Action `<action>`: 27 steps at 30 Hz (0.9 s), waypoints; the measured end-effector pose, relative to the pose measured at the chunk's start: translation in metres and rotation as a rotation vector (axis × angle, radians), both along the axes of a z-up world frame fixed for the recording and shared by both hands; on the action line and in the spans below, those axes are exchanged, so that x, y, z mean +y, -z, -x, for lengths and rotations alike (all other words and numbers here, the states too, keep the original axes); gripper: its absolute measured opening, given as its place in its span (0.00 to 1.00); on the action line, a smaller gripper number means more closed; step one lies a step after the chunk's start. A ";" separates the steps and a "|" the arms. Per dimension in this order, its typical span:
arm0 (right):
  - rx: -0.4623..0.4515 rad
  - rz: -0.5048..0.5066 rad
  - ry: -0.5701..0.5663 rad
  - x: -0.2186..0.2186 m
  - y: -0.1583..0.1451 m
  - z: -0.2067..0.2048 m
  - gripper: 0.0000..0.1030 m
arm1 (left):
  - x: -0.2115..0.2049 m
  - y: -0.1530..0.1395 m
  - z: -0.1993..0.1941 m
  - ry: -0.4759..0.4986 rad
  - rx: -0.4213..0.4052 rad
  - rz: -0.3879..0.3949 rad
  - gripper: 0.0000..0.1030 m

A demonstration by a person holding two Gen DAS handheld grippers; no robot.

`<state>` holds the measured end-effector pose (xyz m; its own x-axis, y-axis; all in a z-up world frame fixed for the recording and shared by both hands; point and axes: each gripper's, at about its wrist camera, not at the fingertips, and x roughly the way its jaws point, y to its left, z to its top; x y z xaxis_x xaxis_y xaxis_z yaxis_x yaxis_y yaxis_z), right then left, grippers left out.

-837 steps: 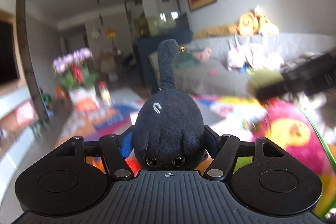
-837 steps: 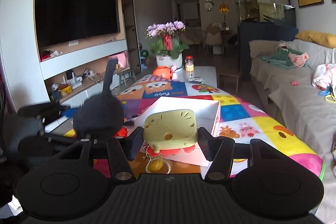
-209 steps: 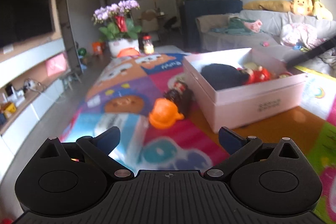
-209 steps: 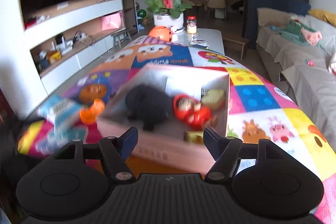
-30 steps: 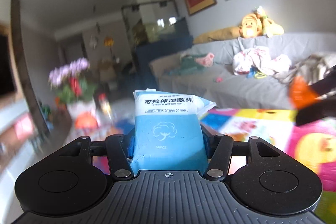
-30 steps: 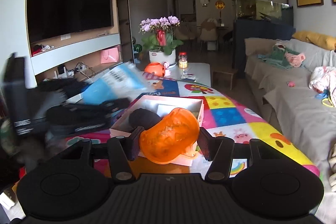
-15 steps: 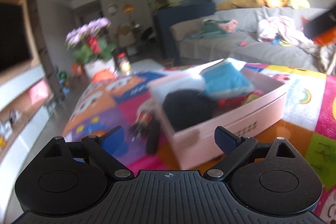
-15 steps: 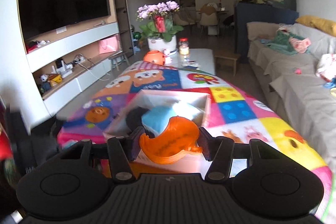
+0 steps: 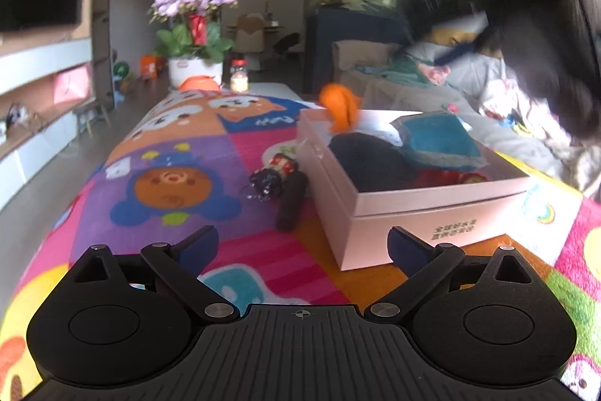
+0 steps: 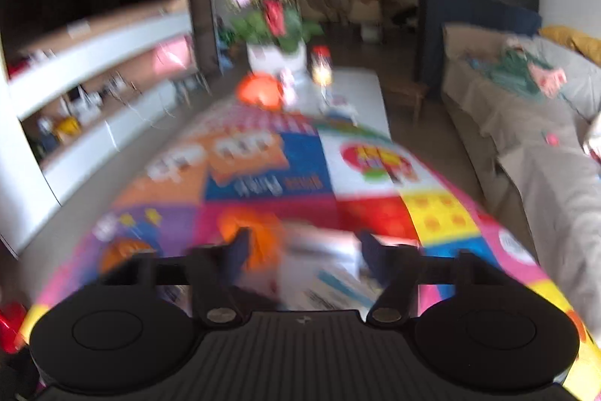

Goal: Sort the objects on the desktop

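Observation:
A pale pink box (image 9: 432, 217) sits on the colourful mat. It holds a black plush (image 9: 372, 162), a blue wipes pack (image 9: 439, 138) and red toys. An orange toy (image 9: 340, 106) is in the air over the box's far left corner, also blurred in the right wrist view (image 10: 259, 239). A small dark doll (image 9: 278, 175) lies on the mat left of the box. My left gripper (image 9: 302, 245) is open and empty, in front of the box. My right gripper (image 10: 302, 252) is open above the box; it shows blurred at upper right in the left wrist view (image 9: 533, 36).
A flower pot (image 9: 193, 44), a jar (image 9: 239, 79) and an orange object (image 9: 199, 84) stand at the table's far end. A sofa with clothes (image 9: 469, 89) runs along the right. A TV wall with shelves (image 9: 41, 25) is on the left.
The right gripper has opened and let go of the orange toy, which drops toward the box. The right gripper has swung up. The left gripper stays open, slightly closer to the mat.

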<state>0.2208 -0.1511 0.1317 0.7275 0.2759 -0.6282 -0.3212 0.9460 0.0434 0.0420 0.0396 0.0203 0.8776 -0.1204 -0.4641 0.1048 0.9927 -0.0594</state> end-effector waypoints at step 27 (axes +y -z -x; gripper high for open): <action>0.204 -0.056 -0.246 0.070 -0.005 0.020 0.35 | 0.009 0.007 -0.001 -0.063 0.040 0.061 0.99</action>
<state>0.2006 -0.0815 0.1362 0.4951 0.4658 -0.7334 -0.5194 0.8354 0.1800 0.0434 0.0490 0.0131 0.8653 -0.0944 -0.4924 0.0385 0.9917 -0.1225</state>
